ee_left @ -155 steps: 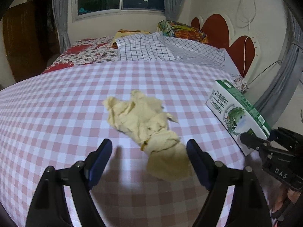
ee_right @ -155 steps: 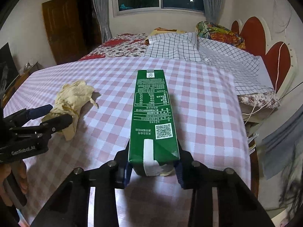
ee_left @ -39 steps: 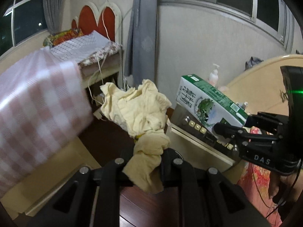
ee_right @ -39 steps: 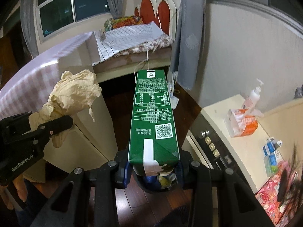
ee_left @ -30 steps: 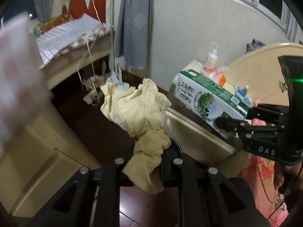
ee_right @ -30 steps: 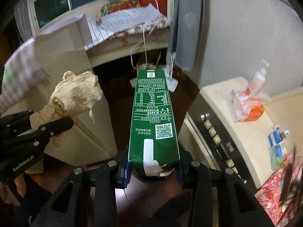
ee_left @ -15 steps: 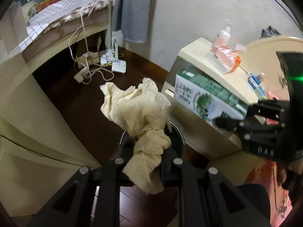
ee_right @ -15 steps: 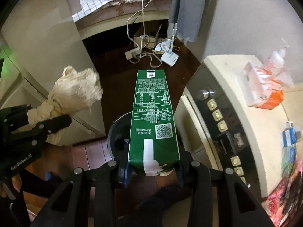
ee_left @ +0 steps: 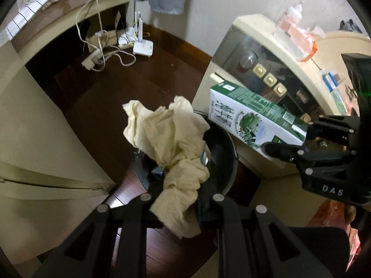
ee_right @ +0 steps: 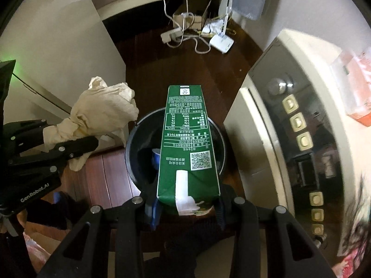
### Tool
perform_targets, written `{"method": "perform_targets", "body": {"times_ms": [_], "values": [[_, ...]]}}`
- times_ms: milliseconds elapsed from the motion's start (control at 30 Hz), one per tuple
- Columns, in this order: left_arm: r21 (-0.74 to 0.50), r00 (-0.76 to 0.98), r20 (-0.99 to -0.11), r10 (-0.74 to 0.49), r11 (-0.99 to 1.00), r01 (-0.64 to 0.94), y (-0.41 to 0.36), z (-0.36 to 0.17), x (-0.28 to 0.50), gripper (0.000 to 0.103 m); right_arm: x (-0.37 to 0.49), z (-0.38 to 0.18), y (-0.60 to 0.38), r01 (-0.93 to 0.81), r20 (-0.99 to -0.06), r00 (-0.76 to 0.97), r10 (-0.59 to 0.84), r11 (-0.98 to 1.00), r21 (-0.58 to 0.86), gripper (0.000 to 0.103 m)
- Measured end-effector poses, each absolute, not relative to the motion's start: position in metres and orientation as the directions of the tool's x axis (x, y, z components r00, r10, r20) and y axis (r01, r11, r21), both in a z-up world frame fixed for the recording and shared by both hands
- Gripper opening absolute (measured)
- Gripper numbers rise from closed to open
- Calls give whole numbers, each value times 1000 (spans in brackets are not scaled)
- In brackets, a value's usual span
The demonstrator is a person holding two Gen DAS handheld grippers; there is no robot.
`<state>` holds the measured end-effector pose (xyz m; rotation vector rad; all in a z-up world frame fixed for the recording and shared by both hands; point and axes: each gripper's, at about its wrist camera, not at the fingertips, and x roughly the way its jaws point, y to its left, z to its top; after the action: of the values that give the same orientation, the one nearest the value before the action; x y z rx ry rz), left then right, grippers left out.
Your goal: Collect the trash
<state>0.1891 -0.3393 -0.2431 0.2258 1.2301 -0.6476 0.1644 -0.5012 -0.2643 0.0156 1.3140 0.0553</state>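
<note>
Green-and-white milk carton (ee_right: pixel 187 143) clamped in your right jaws, crumpled yellow tissue wad (ee_left: pixel 172 143) in your left, both over the round black bin (ee_right: pixel 134 139); release next, I'd say.

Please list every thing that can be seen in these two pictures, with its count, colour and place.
Crumpled paper wad: one, pale yellow, in left gripper, over bin.
Tall drink carton: one, green and white, in right gripper, over bin.
Round trash bin: one, black, on floor, some trash inside.
Flat router box: one, white, on floor among cables.
Cabinet with square buttons: one, cream and dark, beside bin.
Left gripper: one, black, shut.
Right gripper: one, black, shut.
</note>
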Motion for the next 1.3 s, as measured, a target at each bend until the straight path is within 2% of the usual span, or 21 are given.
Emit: {"method": "perform_targets", "body": {"times_ms": [167, 233, 267, 300, 333, 367, 533, 733, 1000, 1300], "values": [[-174, 145, -940, -308, 800, 575, -348, -273, 197, 21, 171, -305, -503, -41, -980, 187, 71, 997, 65, 40], [-143, 143, -952, -270, 808, 571, -350, -286, 200, 34, 175, -328, -501, -73, -986, 133, 95, 994, 86, 40], [-101, 167, -958, -234, 818, 566, -350, -293, 201, 47, 176, -338, -500, -85, -990, 114, 88, 993, 79, 43], [-94, 168, -960, -223, 823, 560, -350, -297, 201, 73, 176, -348, -499, -91, -990, 127, 57, 995, 45, 70], [-99, 170, -959, -227, 832, 546, -346, -300, 201, 82, 175, -352, -499, -98, -989, 139, 53, 994, 40, 90], [-88, 179, -960, -216, 837, 541, -343, -299, 200, 83, 173, -356, -498, -98, -989, 136, 60, 994, 46, 103], [-46, 259, -943, -211, 850, 524, -324, -277, 190, 89, 166, -335, -498, -55, -982, 181, 47, 998, 38, 103], [-32, 328, -919, -220, 870, 492, -303, -243, 180, 89, 164, -278, -489, -19, -963, 270, 15, 1000, 10, 103], [-7, 475, -854, -210, 919, 393, -252, -171, 159, 89, 147, -179, -459, 37, -908, 419, -25, 999, -10, 103], [26, 569, -799, -194, 934, 355, -209, -112, 128, 89, 111, -119, -404, 23, -855, 518, 4, 1000, 18, 103]]}}
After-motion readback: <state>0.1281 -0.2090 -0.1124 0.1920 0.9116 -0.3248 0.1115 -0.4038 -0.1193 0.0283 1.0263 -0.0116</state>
